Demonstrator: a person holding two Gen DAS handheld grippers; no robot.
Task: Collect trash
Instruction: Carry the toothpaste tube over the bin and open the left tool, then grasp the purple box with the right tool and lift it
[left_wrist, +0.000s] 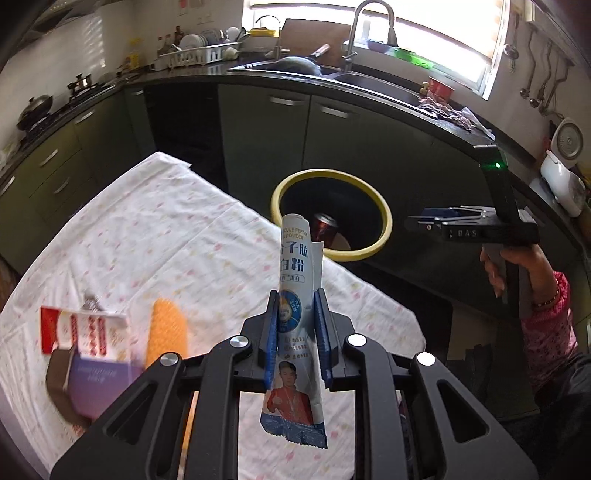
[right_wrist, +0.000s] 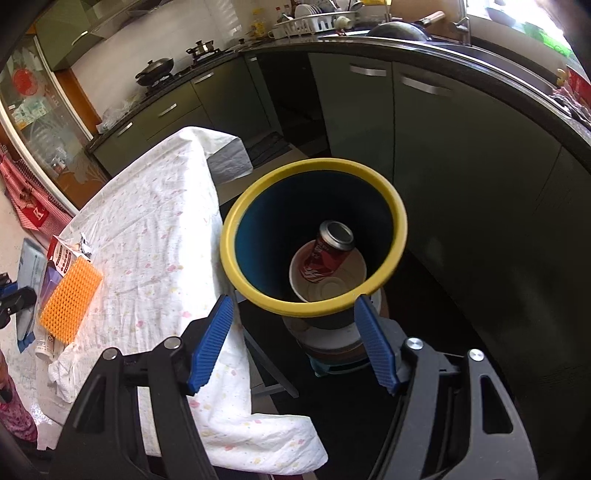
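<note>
The left gripper (left_wrist: 295, 325), clamped on a tall powder sachet (left_wrist: 297, 295) standing upright over the table (left_wrist: 147, 229), faces the yellow-rimmed bin (left_wrist: 384, 218) just beyond the table's edge; the right gripper (right_wrist: 295, 339), fingers apart and empty, hovers nearer it

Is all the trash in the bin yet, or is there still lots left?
Not yet. A can and a paper cup are already in the bin. The left gripper is shut on a packet, not yet over the bin. The right gripper is open and empty. On the table remain a box, an orange sponge and a few other bits.
</note>
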